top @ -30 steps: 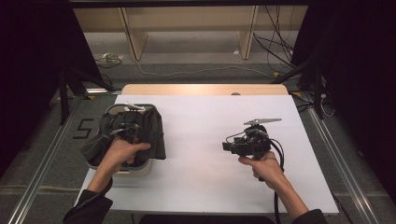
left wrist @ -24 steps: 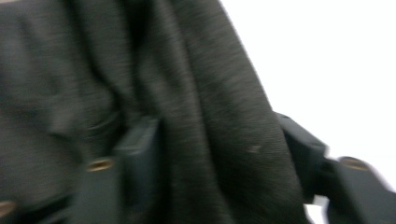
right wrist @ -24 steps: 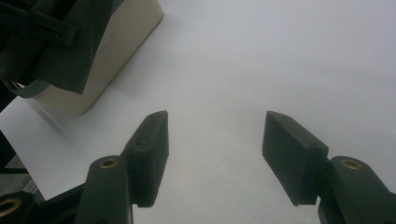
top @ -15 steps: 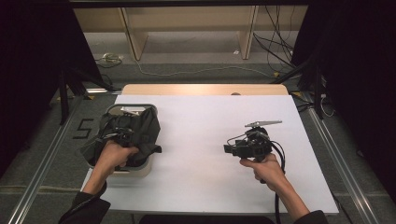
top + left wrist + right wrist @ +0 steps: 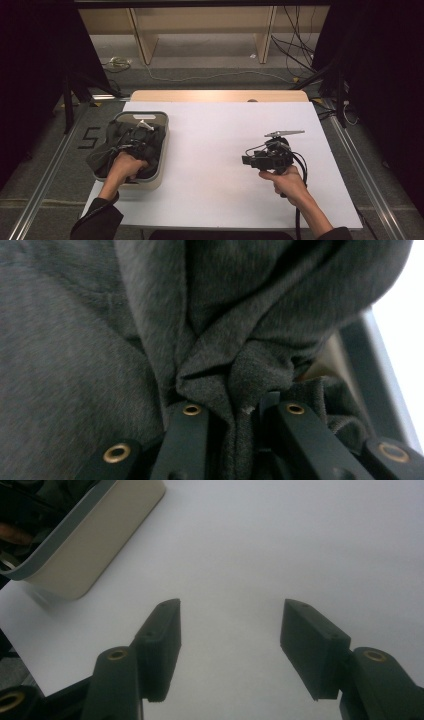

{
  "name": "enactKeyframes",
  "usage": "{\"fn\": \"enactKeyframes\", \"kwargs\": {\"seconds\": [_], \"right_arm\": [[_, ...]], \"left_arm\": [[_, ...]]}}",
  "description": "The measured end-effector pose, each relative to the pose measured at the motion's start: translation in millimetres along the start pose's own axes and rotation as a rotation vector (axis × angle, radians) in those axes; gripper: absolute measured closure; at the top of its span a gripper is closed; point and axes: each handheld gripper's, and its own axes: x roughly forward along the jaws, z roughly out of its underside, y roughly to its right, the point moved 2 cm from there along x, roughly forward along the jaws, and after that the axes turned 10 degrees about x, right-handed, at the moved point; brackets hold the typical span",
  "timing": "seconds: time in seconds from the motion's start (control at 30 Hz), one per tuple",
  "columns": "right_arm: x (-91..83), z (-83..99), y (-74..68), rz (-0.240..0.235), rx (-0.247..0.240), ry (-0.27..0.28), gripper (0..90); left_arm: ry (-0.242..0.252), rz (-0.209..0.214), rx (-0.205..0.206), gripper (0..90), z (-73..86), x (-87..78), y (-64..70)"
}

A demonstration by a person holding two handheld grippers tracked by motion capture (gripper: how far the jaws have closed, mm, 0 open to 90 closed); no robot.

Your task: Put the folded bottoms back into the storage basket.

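A dark grey garment (image 5: 107,150) fills a beige bin (image 5: 159,170) at the table's left and spills over the bin's left side. My left gripper (image 5: 137,142) is down in the bin, shut on a bunched fold of the grey garment (image 5: 240,375); its jaws pinch the cloth between them. My right gripper (image 5: 250,160) hovers over the white table (image 5: 215,140) at the right, pointing left. In the right gripper view its jaws stand wide apart and open (image 5: 230,630), with nothing between them.
The bin's corner (image 5: 95,545) shows at the upper left of the right gripper view. A wooden strip (image 5: 215,95) runs along the table's far edge. Shelving legs and cables lie on the floor beyond. Metal rails flank the table.
My left hand and gripper have pushed farther into the bin and the garment has bunched toward the bin's left. The right gripper has barely moved.
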Motion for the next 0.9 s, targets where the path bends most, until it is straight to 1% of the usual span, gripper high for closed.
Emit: {"fn": "enactKeyframes", "kwargs": {"seconds": [0.07,0.17,0.2,0.23,0.3,0.37,0.47,0.5,0.6,0.63,0.7,0.8,0.9], "right_arm": [[0.4,0.3,0.1,-0.001,0.001,-0.003,42.4],[1.3,1.1,0.1,0.001,0.001,-0.005,42.3],[1.3,1.3,0.2,0.001,0.000,-0.006,42.3],[1.2,1.4,0.5,0.001,-0.001,-0.004,42.3],[0.4,1.3,1.4,0.001,0.001,-0.004,42.3],[-0.2,1.3,2.6,0.002,0.004,-0.002,42.3],[-0.5,1.6,4.5,0.003,0.009,-0.003,42.2],[-0.6,1.6,4.9,0.004,0.012,-0.003,42.1],[-1.3,1.7,4.8,0.004,0.011,-0.001,42.0],[-1.6,1.6,4.6,0.003,0.010,-0.001,42.0],[-2.1,1.6,4.5,0.004,0.010,0.000,42.0],[-2.3,1.5,5.1,0.003,0.010,0.000,42.0],[-2.6,1.6,5.4,0.003,0.011,0.002,42.0]], "left_arm": [[0.003,-0.001,-0.012,80.5,-1.9,2.7,-1.5],[0.016,-0.005,-0.014,79.8,-0.4,2.5,-1.0],[0.021,0.002,-0.021,79.3,0.7,1.6,-2.0],[0.032,0.006,-0.035,78.4,1.2,1.2,-1.9],[0.055,0.004,-0.034,74.8,3.5,-3.8,-2.3],[0.073,0.016,-0.034,68.0,5.2,-10.6,-4.0],[0.112,0.056,-0.060,57.4,5.5,-20.2,-6.1],[0.119,0.060,-0.057,54.3,5.3,-23.4,-6.0],[0.137,0.050,-0.042,48.9,3.9,-34.4,-4.3],[0.150,0.047,-0.043,47.3,3.2,-38.3,-3.6],[0.178,0.038,-0.033,44.7,1.8,-47.0,-2.6],[0.231,0.018,-0.040,43.7,-1.6,-59.6,-1.0],[0.287,0.029,-0.046,45.9,-5.1,-68.5,2.2]]}}
